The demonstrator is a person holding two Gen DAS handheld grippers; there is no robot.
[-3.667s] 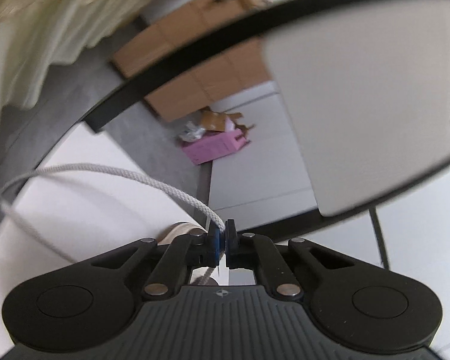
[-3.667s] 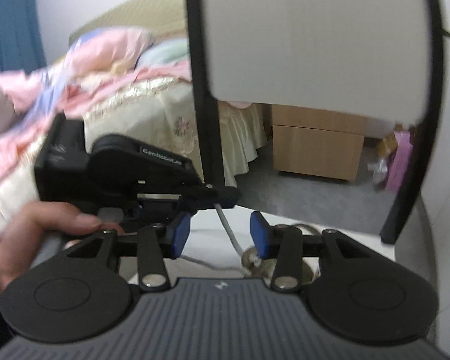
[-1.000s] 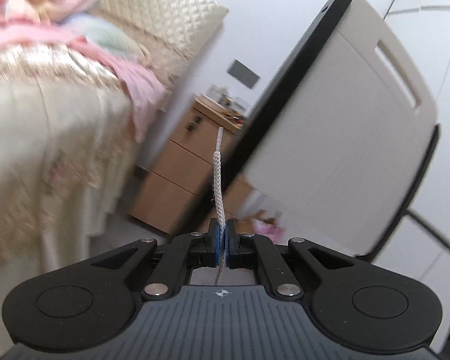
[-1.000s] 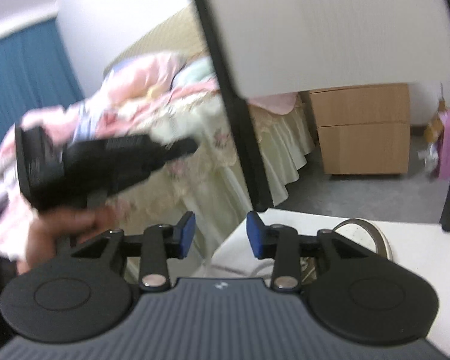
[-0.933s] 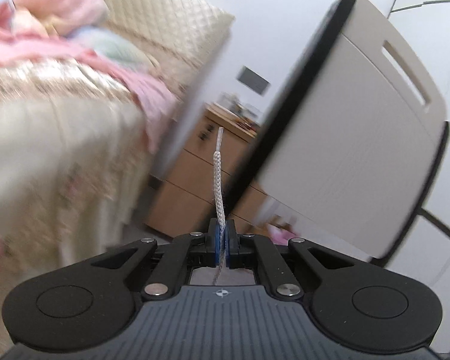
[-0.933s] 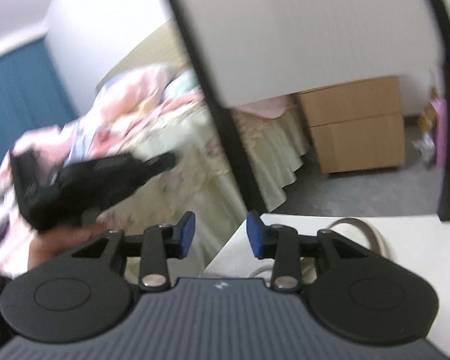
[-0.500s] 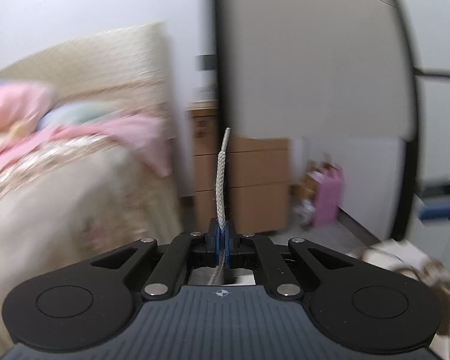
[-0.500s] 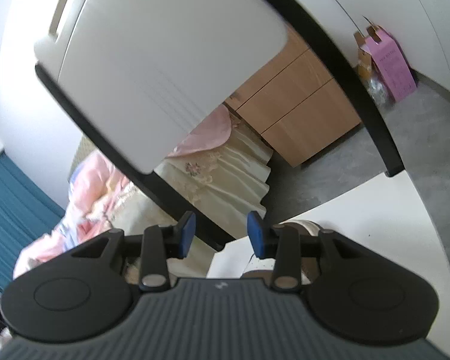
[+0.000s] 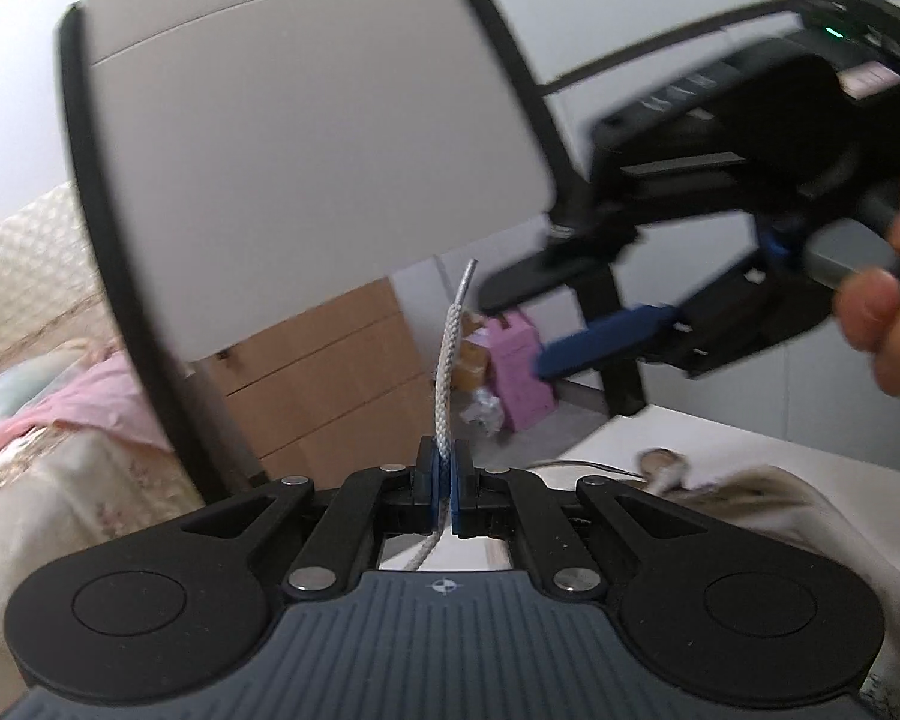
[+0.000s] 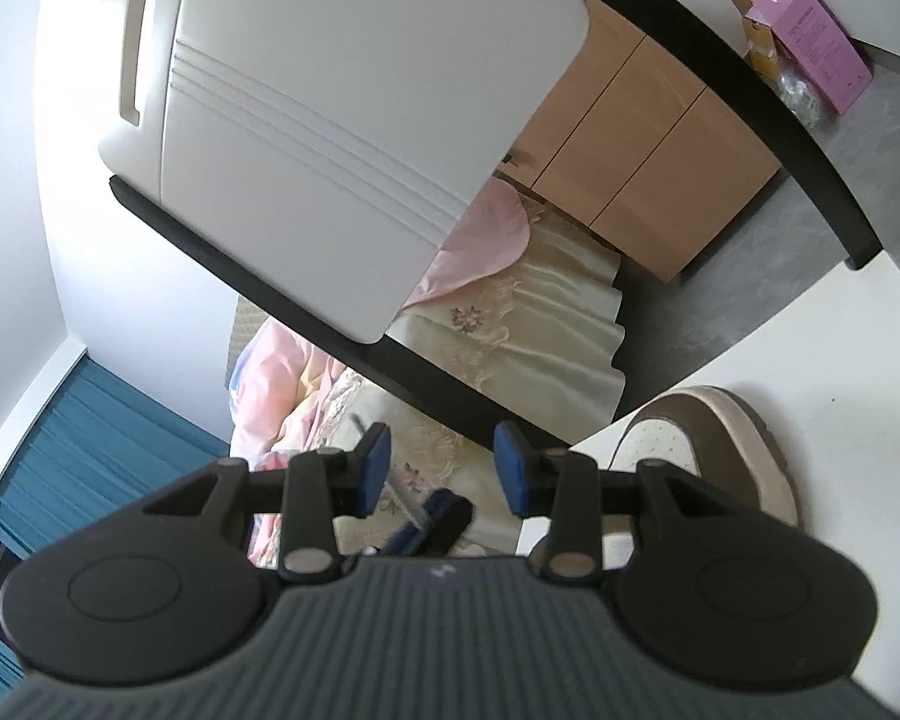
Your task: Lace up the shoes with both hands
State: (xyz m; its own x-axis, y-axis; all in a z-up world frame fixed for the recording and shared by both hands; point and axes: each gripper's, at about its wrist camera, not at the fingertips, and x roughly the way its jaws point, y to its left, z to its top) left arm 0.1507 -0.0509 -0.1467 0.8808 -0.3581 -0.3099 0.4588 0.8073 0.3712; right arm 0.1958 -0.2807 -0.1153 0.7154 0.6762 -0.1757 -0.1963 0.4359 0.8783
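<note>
Left gripper (image 9: pixel 444 483) clamped on lace (image 9: pixel 448 372), tip sticking up free. Right gripper (image 10: pixel 441 471) jaws parted, empty. Shoe (image 10: pixel 702 456) on table (image 10: pixel 858 396), just right of right gripper (eyelets not visible). Lacing unfinished; threading, tightening left.

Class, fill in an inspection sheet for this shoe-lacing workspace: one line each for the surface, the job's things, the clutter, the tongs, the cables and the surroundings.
Surface: white tabletop, bare where visible.
Job's things: brown and white shoe on the tabletop; grey shoelace, its tipped end sticking up past the pads.
Clutter: nothing seen on the tabletop; pink box on the floor.
Tongs: left tongs shut on the shoelace; right tongs open, nothing between the pads, held by a hand.
Cables: nothing seen.
Surroundings: white chair back with black frame, wooden cabinet, bed with pink and cream bedding, blue curtain.
</note>
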